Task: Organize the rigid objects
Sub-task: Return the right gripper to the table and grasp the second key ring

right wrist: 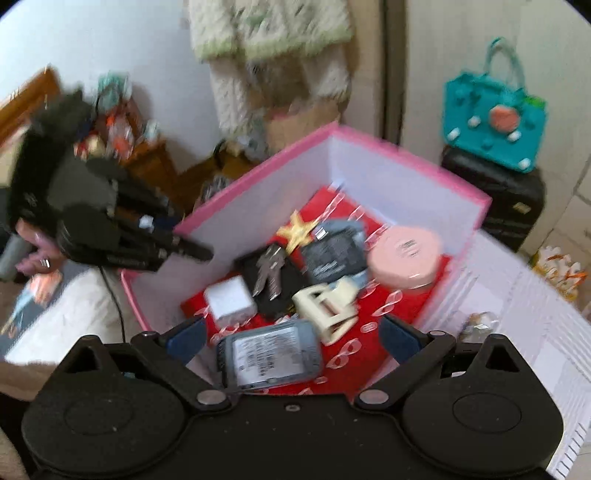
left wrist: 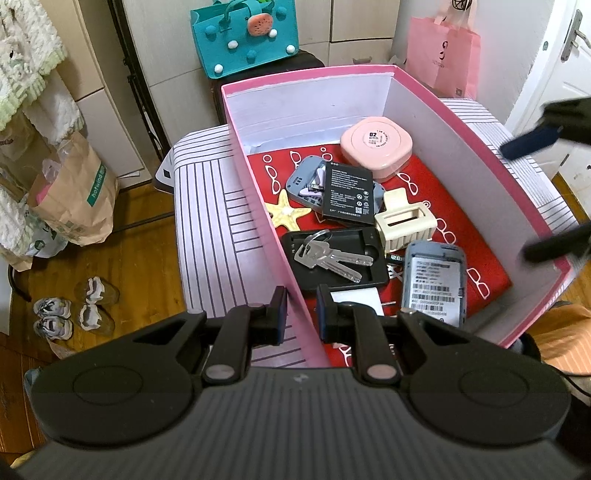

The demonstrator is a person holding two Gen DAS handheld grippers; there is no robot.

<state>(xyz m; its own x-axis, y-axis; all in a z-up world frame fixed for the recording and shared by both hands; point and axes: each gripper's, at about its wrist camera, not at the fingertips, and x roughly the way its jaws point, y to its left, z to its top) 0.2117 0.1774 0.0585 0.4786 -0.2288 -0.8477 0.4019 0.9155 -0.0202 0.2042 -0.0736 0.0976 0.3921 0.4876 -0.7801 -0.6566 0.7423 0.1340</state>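
Note:
A pink box [left wrist: 258,192] with white inner walls and a red lining holds several rigid items: a pink round case [left wrist: 375,146], a black battery [left wrist: 347,194], a starfish [left wrist: 288,214], keys [left wrist: 328,258] on a black tray, a cream hair clip [left wrist: 404,221], a grey phone [left wrist: 434,280] and a white charger [right wrist: 229,301]. My left gripper [left wrist: 301,317] straddles the box's left wall, its jaws a narrow gap apart around the wall. My right gripper [right wrist: 291,341] is open wide and empty above the phone [right wrist: 271,354]; it also shows blurred in the left wrist view [left wrist: 546,184].
The box [right wrist: 410,166] sits on a white striped surface [left wrist: 210,221]. A teal bag [left wrist: 245,35] on a black suitcase stands behind it, a pink bag [left wrist: 443,55] at the back right. Paper bags [left wrist: 74,199] and shoes [left wrist: 70,314] lie on the wooden floor at left.

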